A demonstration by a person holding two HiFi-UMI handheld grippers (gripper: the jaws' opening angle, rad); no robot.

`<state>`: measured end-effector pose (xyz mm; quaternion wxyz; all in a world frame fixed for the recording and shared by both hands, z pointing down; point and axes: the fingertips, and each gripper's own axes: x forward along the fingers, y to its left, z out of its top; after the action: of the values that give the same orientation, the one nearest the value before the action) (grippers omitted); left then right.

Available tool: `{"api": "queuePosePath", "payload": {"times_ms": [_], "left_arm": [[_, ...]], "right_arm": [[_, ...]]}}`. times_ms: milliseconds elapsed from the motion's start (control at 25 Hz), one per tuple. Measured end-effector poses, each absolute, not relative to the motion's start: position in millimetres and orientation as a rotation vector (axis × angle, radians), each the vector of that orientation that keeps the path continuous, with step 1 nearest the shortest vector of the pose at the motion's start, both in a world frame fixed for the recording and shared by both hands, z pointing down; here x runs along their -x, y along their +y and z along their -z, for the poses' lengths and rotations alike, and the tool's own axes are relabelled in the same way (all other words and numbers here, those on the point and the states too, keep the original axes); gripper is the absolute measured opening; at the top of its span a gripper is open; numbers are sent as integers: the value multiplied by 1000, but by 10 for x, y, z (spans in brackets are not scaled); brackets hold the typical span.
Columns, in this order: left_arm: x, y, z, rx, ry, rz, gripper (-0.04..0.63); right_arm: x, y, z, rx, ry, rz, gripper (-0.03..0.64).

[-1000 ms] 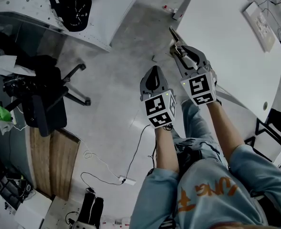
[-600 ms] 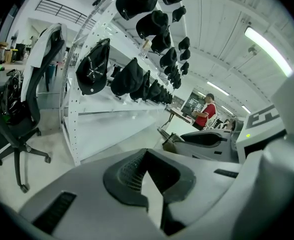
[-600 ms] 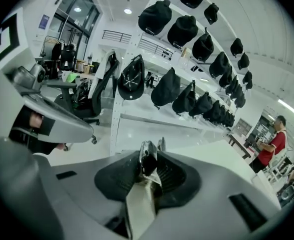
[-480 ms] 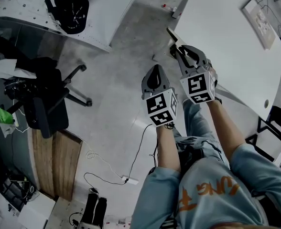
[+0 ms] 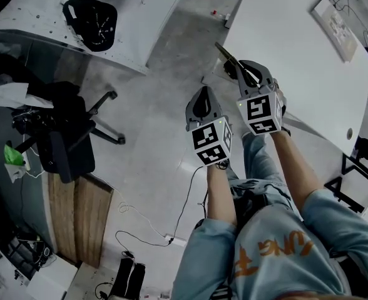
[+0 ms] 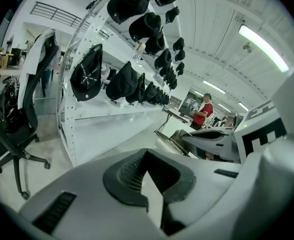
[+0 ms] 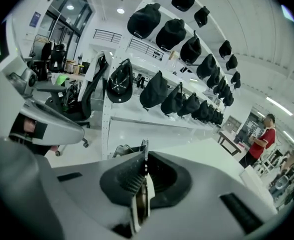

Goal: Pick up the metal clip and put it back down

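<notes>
Your right gripper [image 5: 240, 69] has the metal clip [image 5: 225, 53]. Its jaws have just been closing, and the right gripper view shows them pinched hard together on a thin metal plate that stands on edge between the pads. So the clip is in the grip, out beyond the jaw tips, near the left edge of the white table [image 5: 296, 36]. From above, I can't tell for sure whether it hangs clear of the tabletop or is touching it at the rim; I judge it to be lifted.

What matters for the put-down is how the clip lies. Its long axis runs on from the jaws, up and to the left in the head view, pointing away from you and roughly in line with the gripper. The free end leads, and the table surface sits to the right of it. You would want to bring the clip in over the top before you ease the jaws apart, or it may drop past the edge to the floor.

Your left gripper [image 5: 201, 94] sits beside the right one, nearer to you and apart from the clip. Its jaws are drawn together with nothing between them. The right hand alone carries this job
</notes>
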<state>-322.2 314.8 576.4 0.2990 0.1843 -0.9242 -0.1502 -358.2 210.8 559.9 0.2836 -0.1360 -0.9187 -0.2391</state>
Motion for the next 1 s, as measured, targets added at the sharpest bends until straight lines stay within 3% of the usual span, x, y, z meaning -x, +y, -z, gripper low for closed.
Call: {"api": "queuePosePath", "payload": {"times_ms": [1000], "left_arm": [[3111,2633,-5061,-699,-2529,278,9]], "right_arm": [[3135,1588,-4876,144,-2634,362,29]]}}
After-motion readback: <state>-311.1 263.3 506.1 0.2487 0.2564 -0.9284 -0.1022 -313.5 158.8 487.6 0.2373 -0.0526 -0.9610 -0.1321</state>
